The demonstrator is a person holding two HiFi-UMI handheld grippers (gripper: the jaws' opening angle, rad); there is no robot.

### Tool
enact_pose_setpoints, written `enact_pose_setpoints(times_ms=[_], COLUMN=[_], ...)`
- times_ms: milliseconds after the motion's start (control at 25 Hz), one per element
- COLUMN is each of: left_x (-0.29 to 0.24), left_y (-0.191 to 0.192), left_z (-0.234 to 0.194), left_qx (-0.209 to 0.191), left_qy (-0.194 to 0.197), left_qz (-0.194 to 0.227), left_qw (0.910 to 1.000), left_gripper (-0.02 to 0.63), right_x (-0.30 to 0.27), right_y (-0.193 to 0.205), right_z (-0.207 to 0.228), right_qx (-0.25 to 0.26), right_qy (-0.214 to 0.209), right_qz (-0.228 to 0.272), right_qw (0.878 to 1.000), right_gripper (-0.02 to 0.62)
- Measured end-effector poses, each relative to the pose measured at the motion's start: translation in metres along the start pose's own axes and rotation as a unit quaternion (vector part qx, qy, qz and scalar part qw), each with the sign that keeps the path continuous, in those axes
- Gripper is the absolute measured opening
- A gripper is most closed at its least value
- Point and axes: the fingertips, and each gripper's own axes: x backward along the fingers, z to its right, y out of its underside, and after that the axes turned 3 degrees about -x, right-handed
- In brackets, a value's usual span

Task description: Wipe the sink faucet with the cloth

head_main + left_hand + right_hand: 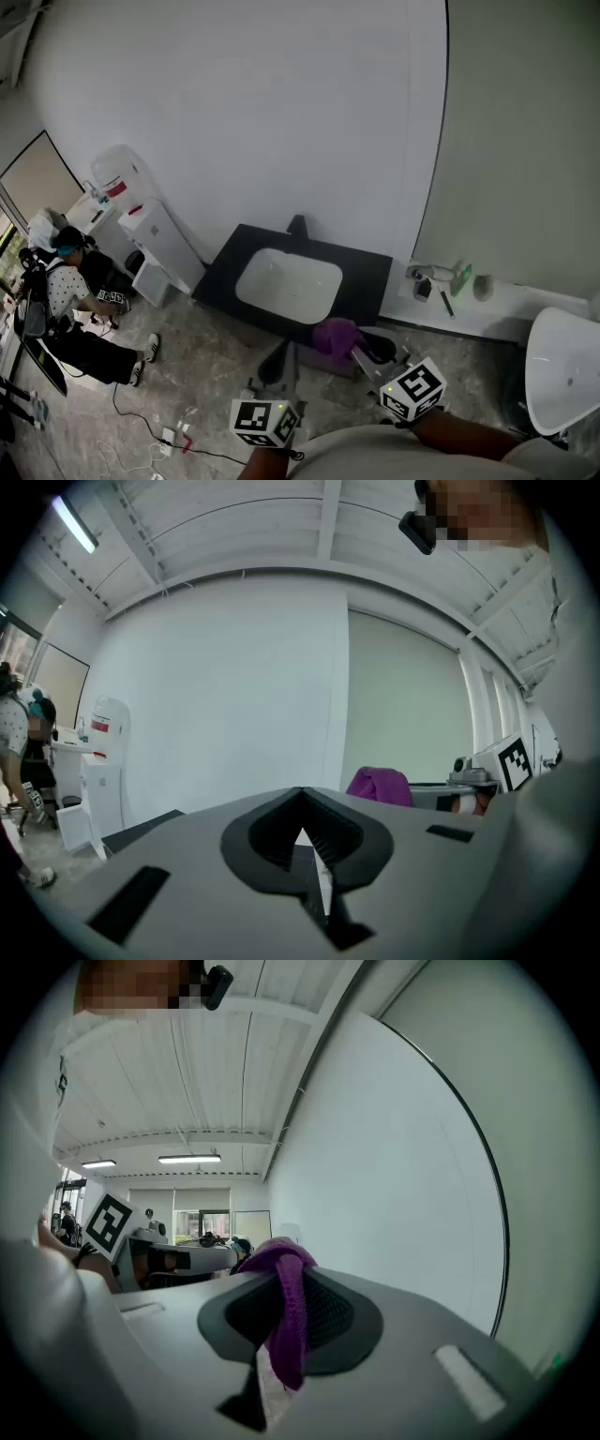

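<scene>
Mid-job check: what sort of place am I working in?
Likely a test lab, not a real bathroom: sink counter with faucet against a bare wall, spare basin, person seated among floor cables.

The purple cloth (335, 335) hangs bunched and limp, pinched in the jaws of the right gripper (354, 350), just in front of the counter. The dark faucet (297, 225) stands upright behind the white basin (289, 281), well apart from the cloth.

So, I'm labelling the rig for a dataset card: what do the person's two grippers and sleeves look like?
The left gripper and right gripper match: broad pale grey bodies, black ribbed jaw pads in a dark spade-shaped recess, rectangular slots on the shell. Each carries a white cube printed with black square markers. The person wears a pale top.
</scene>
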Motion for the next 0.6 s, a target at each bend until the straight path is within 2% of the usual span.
enact_pose_setpoints(times_ms=[600], left_x=[0.002], left_y=[0.001], left_z=[-0.025], left_qx=[0.016], left_qy=[0.001], left_qz=[-0.005], left_qw=[0.9999], left_gripper=[0.006], right_x=[-0.021], right_y=[-0.004], right_z=[-0.011], right_qx=[-0.005], right_qy=[-0.007], right_qz=[0.003], right_qw=[1.000], right_gripper=[0.052])
